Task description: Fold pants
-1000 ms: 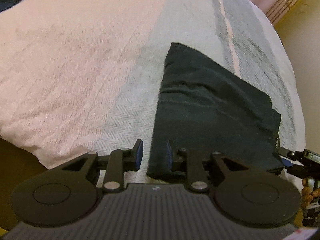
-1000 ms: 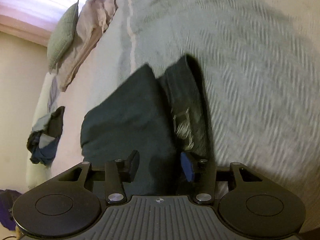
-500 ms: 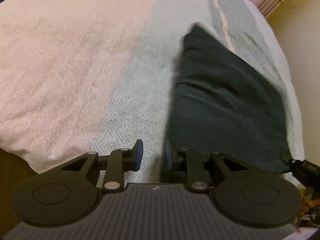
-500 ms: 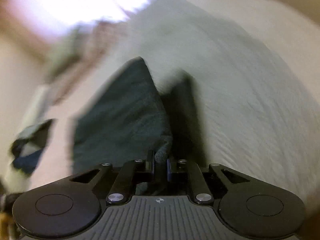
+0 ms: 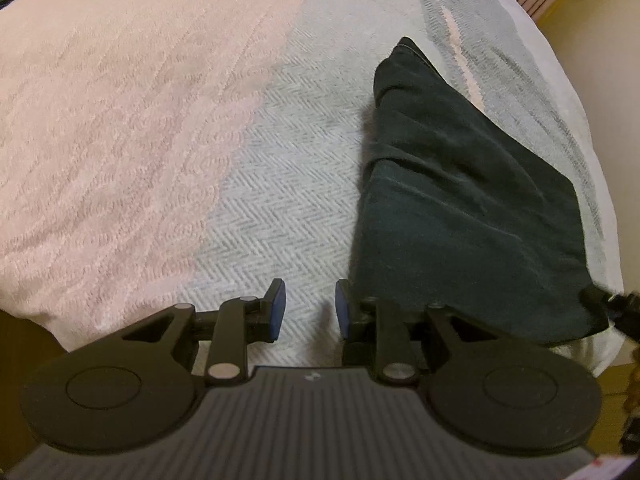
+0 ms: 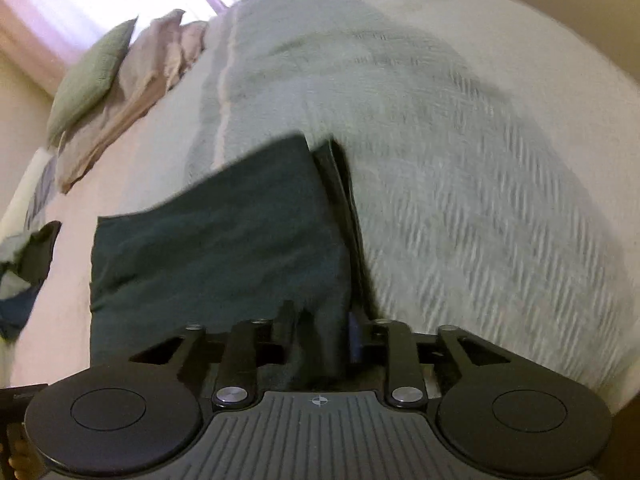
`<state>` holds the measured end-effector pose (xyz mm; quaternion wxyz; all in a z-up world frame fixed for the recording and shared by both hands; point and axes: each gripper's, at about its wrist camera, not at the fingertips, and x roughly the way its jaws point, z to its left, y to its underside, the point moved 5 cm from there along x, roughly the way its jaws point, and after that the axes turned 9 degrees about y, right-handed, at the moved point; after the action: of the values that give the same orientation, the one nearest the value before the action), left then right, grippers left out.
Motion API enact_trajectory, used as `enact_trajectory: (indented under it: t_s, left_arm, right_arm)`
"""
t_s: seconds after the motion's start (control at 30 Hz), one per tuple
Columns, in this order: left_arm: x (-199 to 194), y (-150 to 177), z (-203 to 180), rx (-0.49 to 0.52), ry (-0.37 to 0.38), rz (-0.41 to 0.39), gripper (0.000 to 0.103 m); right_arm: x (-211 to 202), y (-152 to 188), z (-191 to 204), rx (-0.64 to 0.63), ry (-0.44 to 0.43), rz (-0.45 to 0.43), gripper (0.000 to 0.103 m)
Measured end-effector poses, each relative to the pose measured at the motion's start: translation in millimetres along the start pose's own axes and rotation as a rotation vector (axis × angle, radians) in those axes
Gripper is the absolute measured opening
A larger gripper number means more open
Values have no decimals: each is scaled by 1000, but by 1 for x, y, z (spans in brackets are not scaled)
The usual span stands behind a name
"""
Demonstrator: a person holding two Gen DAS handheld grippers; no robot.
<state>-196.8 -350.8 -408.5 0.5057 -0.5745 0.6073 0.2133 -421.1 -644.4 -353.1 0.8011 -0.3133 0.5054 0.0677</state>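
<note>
The dark green pants (image 5: 460, 200) lie folded into a thick rectangle on the grey herringbone blanket (image 5: 280, 208), near the bed's right edge. My left gripper (image 5: 309, 308) is open over bare blanket just left of the pants' near corner, with nothing between its blue pads. In the right wrist view the pants (image 6: 216, 236) fill the middle. My right gripper (image 6: 320, 328) stands at their near edge with its jaws partly apart and a fold of the cloth between them. Its tip (image 5: 596, 300) also shows at the pants' right corner.
A pink textured bedspread (image 5: 120, 120) covers the left half of the bed. Pillows (image 6: 100, 76) lie at the head of the bed, and a heap of other clothes (image 6: 24, 264) sits at the far left. The bed's edge drops off just below both grippers.
My right gripper closed on the pants' edge half a second ago and its jaws have since widened. My left gripper slid left off the pants and stayed open.
</note>
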Motion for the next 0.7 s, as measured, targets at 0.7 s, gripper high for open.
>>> enact_trajectory:
  t_s: [0.7]
  left_arm:
    - [17, -57, -11, 61, 1, -84, 22]
  right_arm:
    - [67, -64, -6, -42, -60, -128, 3]
